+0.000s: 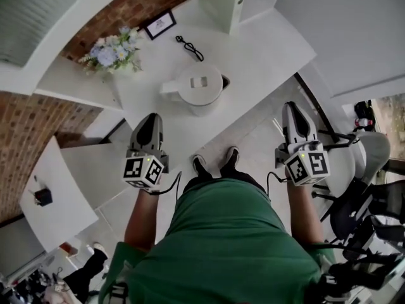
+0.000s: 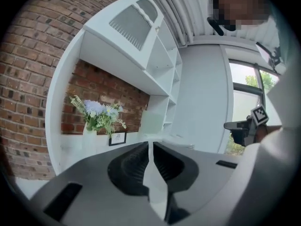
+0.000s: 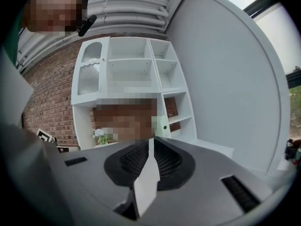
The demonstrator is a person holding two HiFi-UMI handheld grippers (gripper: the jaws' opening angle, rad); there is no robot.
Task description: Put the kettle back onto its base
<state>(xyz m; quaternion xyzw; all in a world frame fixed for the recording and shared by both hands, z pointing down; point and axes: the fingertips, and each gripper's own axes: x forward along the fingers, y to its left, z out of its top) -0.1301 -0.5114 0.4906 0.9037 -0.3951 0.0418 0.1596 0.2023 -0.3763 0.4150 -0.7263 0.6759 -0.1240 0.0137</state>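
A white kettle (image 1: 201,88) stands on the white counter (image 1: 266,49), its spout to the left and a grey latch on its lid. A small dark piece shows at its right edge; I cannot tell whether a base lies under it. My left gripper (image 1: 150,119) hangs shut and empty over the counter's near edge, left of and below the kettle. My right gripper (image 1: 292,109) is off the counter's right side, its jaws together with nothing between them. Both gripper views look level at the shelves; the left gripper (image 2: 149,147) and right gripper (image 3: 150,145) show closed jaws, no kettle.
A vase of flowers (image 1: 114,50), a small picture frame (image 1: 159,24) and a black cord (image 1: 190,47) lie behind the kettle. A white shelf unit (image 1: 243,2) stands at the back. An office chair (image 1: 370,170) is at the right, a small white table (image 1: 54,195) at the left.
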